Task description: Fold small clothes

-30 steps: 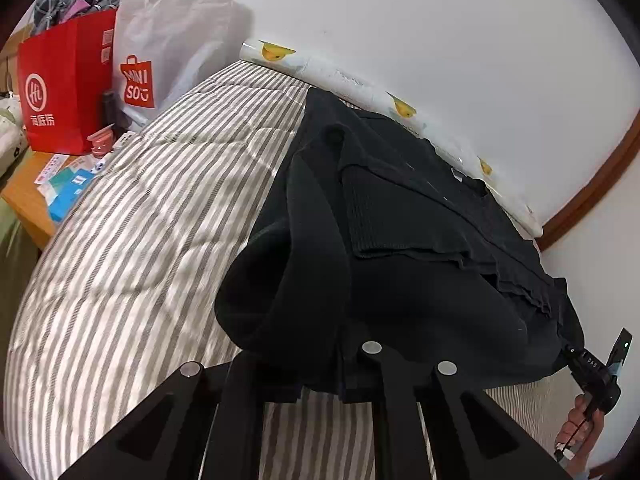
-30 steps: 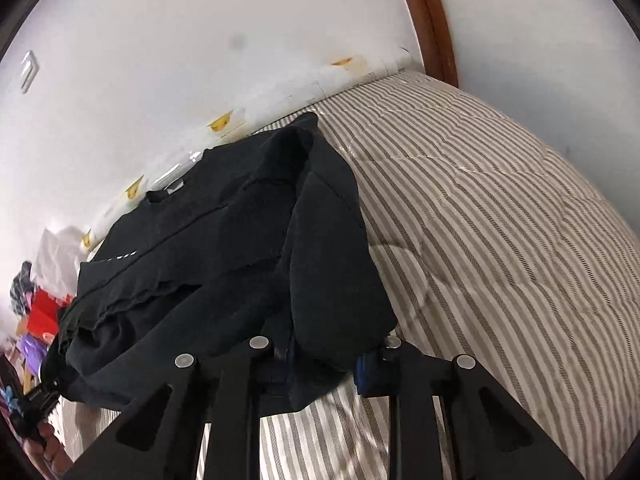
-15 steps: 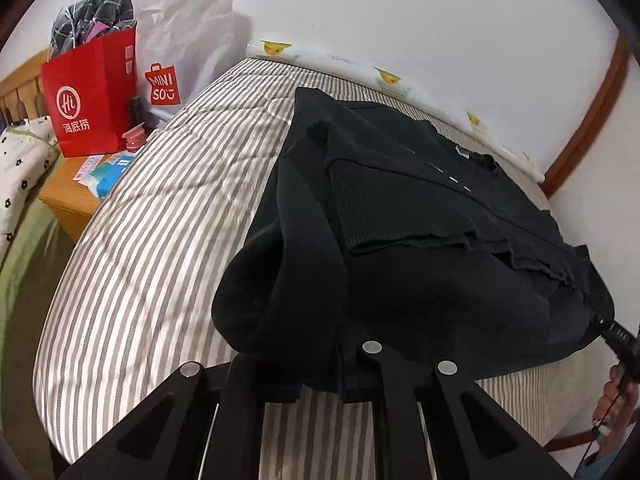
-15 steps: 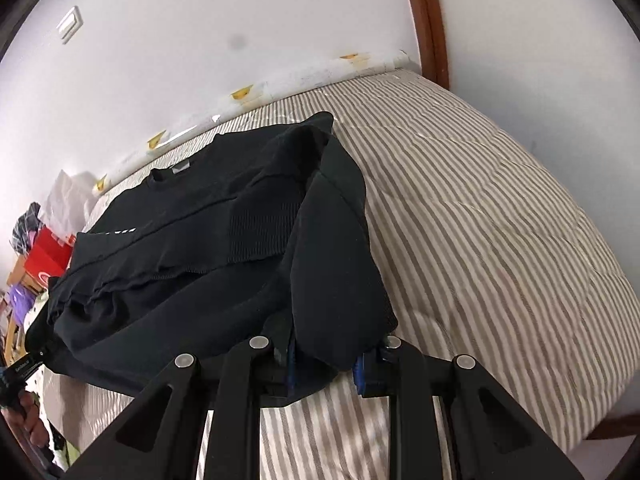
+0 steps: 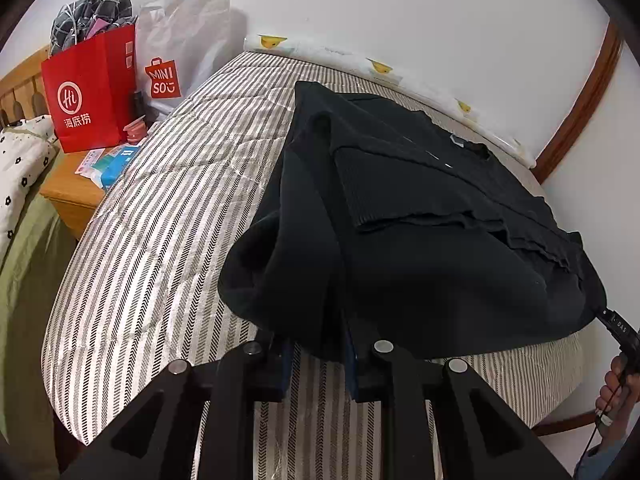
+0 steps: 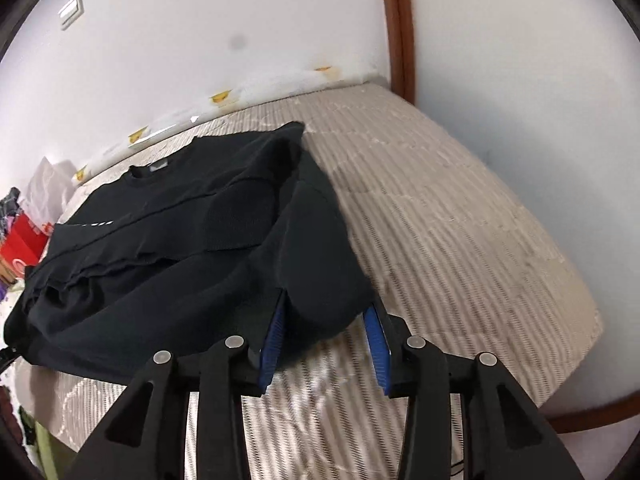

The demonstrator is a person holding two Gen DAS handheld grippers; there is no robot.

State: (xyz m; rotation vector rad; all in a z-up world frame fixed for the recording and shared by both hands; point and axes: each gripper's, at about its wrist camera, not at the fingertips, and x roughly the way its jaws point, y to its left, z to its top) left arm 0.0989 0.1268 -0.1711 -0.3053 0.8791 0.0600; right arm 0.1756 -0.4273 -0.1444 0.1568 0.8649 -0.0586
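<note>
Left wrist view: black top (image 5: 420, 240) spread on striped bed (image 5: 160, 220), neck toward far wall, hem edge doubled over the body. Near-left corner bunched, hanging into left tool (image 5: 316, 364). Jaws just been opening; cloth between blue pads (image 5: 285, 364), small gap visible on both sides, pads not pressing: released. Far left: red bag (image 5: 86, 88) and white bag (image 5: 184, 48) on a wooden bedside stand (image 5: 72, 192), papers beside them. Duck-print roll (image 5: 380, 68) along far bed edge against wall. Right edge: a hand (image 5: 618, 384) holding the other tool's handle at the top's near-right corner.

Right wrist view: frame motion-blurred. Same top (image 6: 160, 248) on bed (image 6: 460, 220), left of centre, neck label toward far wall. Near-right corner, a rounded fold, lying between pads of right tool (image 6: 324, 344). Jaws just been opening; blue pads (image 6: 378, 344) stand clearly apart, right pad clear of cloth, left pad (image 6: 272, 340) beside the cloth, contact unclear: released, nothing clamped. Brown wooden trim (image 6: 400, 28) upright on far wall. Light switch (image 6: 72, 10) upper left.
</note>
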